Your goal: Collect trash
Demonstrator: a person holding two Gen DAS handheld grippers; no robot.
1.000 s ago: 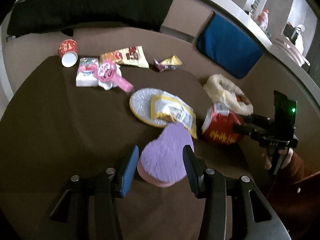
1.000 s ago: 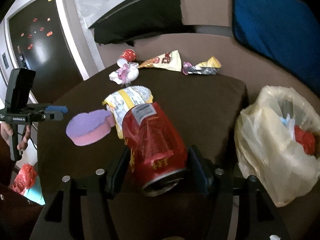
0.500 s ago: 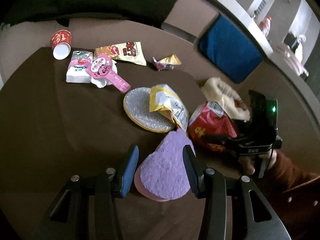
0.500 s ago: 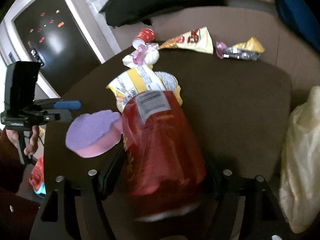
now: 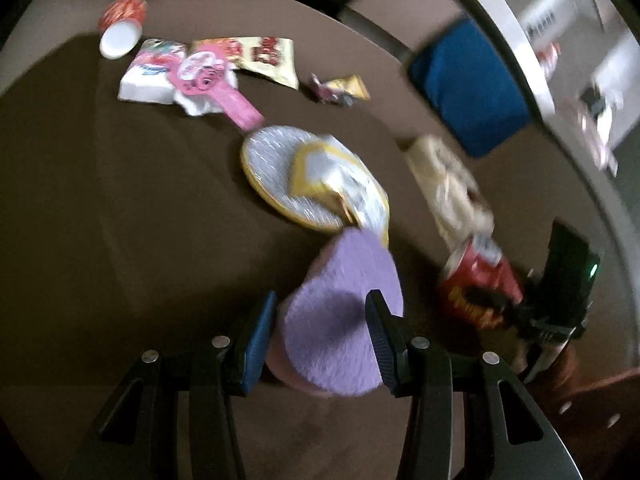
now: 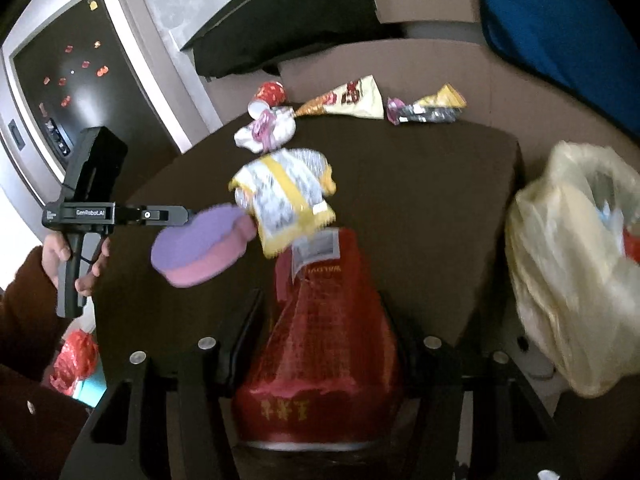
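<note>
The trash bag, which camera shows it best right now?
The right wrist view. The trash bag sits large at the right edge there, its open mouth showing trash inside. The left wrist view shows the bag only small and blurred, past the red bag in the right gripper.

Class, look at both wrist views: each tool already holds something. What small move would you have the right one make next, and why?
Probably swing the right tool to its right, toward the yellow trash bag. It is shut on the red snack bag, and the bag's open mouth lies just to that side. The left tool holds the purple sponge well clear of that path.
</note>
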